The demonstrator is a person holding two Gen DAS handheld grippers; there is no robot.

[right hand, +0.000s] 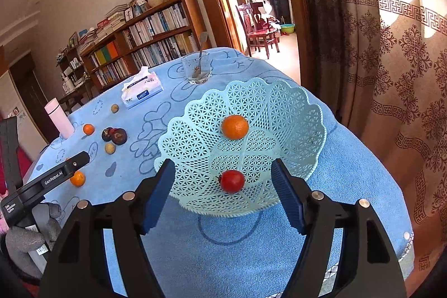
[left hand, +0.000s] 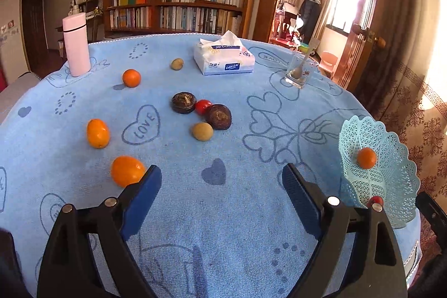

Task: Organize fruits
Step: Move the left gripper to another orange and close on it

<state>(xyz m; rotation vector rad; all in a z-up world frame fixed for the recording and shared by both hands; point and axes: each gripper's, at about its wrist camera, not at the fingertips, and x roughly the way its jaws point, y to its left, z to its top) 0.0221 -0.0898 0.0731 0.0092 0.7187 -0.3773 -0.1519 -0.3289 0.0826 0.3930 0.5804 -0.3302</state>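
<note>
My left gripper is open and empty, low over the blue cloth. An orange lies just outside its left fingertip. Two more oranges, two dark round fruits, a red tomato and two tan fruits lie farther out. My right gripper is open at the near side of the pale lattice basket. Inside the basket rest an orange and a red tomato, which sits between the fingers untouched.
At the far side of the table stand a tissue pack, a glass with a spoon and a pink bottle. The basket sits at the table's right edge, by a curtain. A bookshelf and a doorway lie beyond.
</note>
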